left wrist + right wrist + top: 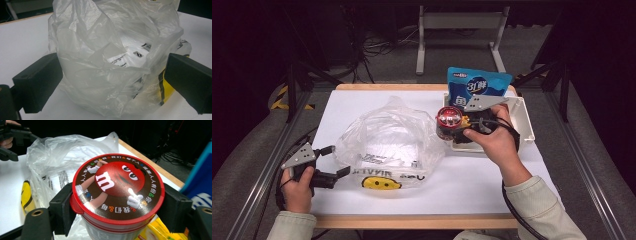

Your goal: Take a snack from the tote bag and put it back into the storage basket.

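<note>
- High view: the clear plastic bag (389, 142) lies crumpled on the white table (492, 175), between the grippers, its mouth agape.
- The white bin (524, 122) holds a blue pouch (477, 87).
- The right gripper (117, 207) clamps the red-lidded candy tub (117, 187), just beside the bag.
- The left gripper (110, 82) has its jaws spread around the bag's rim.

The bag (387, 137) is thin, crinkled clear plastic, the tub's lid (118, 187) glossy printed plastic, the desk (472, 175) matt white, the fingers (62, 207) matt black.

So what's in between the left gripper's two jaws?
The crumpled clear plastic bag bulges between the left gripper's open jaws, in the left gripper view.
</note>
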Tool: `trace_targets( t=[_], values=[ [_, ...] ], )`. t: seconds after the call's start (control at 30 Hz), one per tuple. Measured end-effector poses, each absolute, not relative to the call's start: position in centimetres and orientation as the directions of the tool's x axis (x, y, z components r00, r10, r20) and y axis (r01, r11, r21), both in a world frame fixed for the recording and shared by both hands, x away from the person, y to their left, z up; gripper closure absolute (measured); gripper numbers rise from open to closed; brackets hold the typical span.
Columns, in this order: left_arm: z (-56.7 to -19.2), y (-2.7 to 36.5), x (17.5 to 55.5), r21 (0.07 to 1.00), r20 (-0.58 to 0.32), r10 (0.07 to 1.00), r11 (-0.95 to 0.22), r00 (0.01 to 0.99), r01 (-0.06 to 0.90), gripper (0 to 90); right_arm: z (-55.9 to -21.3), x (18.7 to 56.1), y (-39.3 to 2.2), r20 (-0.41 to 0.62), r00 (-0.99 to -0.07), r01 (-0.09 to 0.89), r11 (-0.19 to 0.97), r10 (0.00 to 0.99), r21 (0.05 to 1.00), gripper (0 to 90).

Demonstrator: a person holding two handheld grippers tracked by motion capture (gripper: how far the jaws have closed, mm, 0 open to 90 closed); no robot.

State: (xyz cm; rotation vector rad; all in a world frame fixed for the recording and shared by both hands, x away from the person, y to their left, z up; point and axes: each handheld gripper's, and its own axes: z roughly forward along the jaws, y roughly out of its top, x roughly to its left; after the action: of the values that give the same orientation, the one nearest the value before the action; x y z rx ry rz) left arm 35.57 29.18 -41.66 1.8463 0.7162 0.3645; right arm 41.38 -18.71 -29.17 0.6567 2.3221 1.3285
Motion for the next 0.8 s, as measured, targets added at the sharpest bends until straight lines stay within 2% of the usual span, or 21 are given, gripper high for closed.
trace_targets(
  t=[0.8],
  values=[
    [-41.7,29.0,35.7,0.918,-0.084,0.628,-0.253,0.774,0.305,2.5,-29.3,42.0,-25.0,-0.108,-0.754,0.255,0.44,0.648,0.861,25.7]
  ],
)
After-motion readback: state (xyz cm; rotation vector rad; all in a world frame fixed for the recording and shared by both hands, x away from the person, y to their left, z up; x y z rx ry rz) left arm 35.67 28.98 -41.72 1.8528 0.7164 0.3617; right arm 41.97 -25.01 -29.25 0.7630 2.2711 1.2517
